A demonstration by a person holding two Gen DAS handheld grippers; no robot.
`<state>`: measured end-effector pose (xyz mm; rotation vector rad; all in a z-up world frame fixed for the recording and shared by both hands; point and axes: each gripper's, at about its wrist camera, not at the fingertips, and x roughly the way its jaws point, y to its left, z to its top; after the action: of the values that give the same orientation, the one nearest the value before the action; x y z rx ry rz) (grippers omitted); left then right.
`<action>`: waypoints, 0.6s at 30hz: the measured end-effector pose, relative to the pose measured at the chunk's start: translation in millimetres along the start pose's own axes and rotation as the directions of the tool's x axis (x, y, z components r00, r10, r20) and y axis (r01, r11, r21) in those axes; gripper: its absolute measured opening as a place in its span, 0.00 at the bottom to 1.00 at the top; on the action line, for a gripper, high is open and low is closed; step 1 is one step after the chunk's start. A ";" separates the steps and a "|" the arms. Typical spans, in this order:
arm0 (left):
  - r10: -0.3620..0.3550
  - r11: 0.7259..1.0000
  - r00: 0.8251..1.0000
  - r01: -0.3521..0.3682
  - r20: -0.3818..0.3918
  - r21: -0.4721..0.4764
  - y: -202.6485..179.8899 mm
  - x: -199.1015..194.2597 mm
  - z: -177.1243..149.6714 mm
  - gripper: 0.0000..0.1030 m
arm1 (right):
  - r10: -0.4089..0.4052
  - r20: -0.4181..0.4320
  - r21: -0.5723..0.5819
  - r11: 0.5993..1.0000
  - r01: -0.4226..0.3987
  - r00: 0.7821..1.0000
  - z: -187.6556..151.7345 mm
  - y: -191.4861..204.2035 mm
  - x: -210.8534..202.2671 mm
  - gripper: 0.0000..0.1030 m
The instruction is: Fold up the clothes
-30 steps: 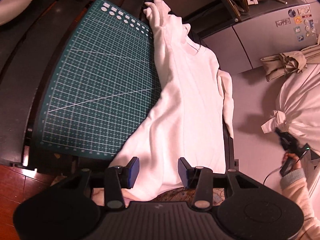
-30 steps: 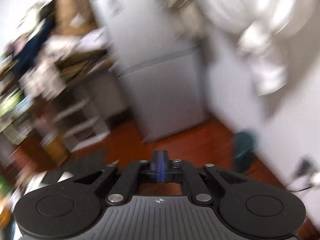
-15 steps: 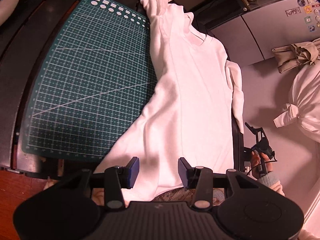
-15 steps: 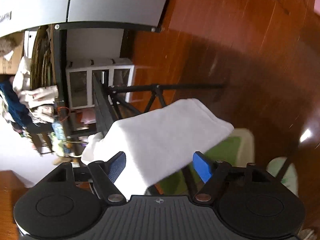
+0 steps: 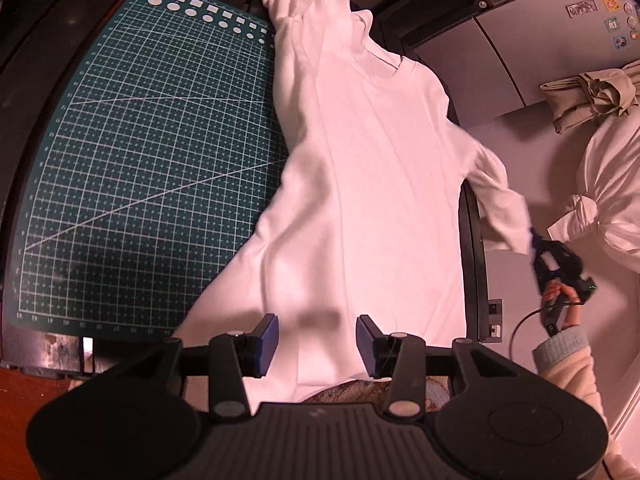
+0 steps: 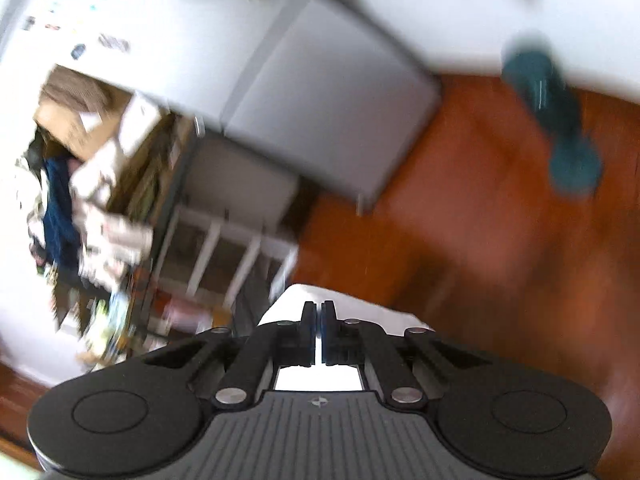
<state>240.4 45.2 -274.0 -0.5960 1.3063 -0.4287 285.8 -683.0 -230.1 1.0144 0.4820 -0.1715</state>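
Note:
A white T-shirt (image 5: pixel 380 184) lies spread on the dark table, its left side over a green cutting mat (image 5: pixel 152 152). The collar points away from me and the hem hangs off the near edge. My left gripper (image 5: pixel 317 338) hovers open over the hem, its blue pads apart and not pressing the cloth. Off the table's right edge, my right gripper (image 5: pixel 536 242) is shut on the end of the shirt's right sleeve (image 5: pixel 500 208), with a hand (image 5: pixel 560 300) on its handle. In the blurred right wrist view the right gripper (image 6: pixel 319 320) pinches white cloth (image 6: pixel 296 300).
A grey fridge (image 5: pixel 540 52) with magnets stands beyond the table. To the right are a beige bundle (image 5: pixel 592 92) and a knotted white bundle (image 5: pixel 608 200). Below the right gripper lie wooden floor (image 6: pixel 480 220), a white shelf unit (image 6: pixel 224 256) and a teal object (image 6: pixel 560 120).
The right gripper came down with its jaws wide around the hanging sleeve, then shut on it. The sleeve now stretches out to the right. The left gripper stays open over the hem.

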 end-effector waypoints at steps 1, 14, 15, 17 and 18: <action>-0.001 1.000 1.000 0.001 -0.001 0.000 0.6 0.8 0.0 0.40 | -0.024 0.028 -0.023 0.999 0.025 0.999 7.2 1.6 -4.9 0.03; -0.017 1.000 0.999 0.017 0.030 -0.023 22.1 -17.6 -4.8 0.40 | -0.093 -0.071 -0.535 0.844 0.040 0.993 -44.9 73.0 -7.1 0.38; -0.019 0.999 0.999 0.020 0.032 -0.025 23.5 -18.8 -4.6 0.40 | -0.087 -0.124 -0.549 0.836 0.005 0.988 -54.2 76.5 -6.5 0.38; -0.031 0.999 0.999 0.032 0.037 -0.023 25.5 -21.7 -4.3 0.40 | -0.102 -0.253 -0.536 0.843 -0.051 0.962 -77.3 92.0 9.9 0.38; -0.034 0.999 0.999 0.035 0.040 -0.022 26.0 -22.7 -4.2 0.40 | -0.117 -0.317 -0.501 0.863 -0.062 0.941 -87.0 97.5 21.0 0.38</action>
<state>230.4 78.6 -273.7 -0.6439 1.2660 -0.4293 312.4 -556.4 -202.2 0.5130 0.8087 0.1086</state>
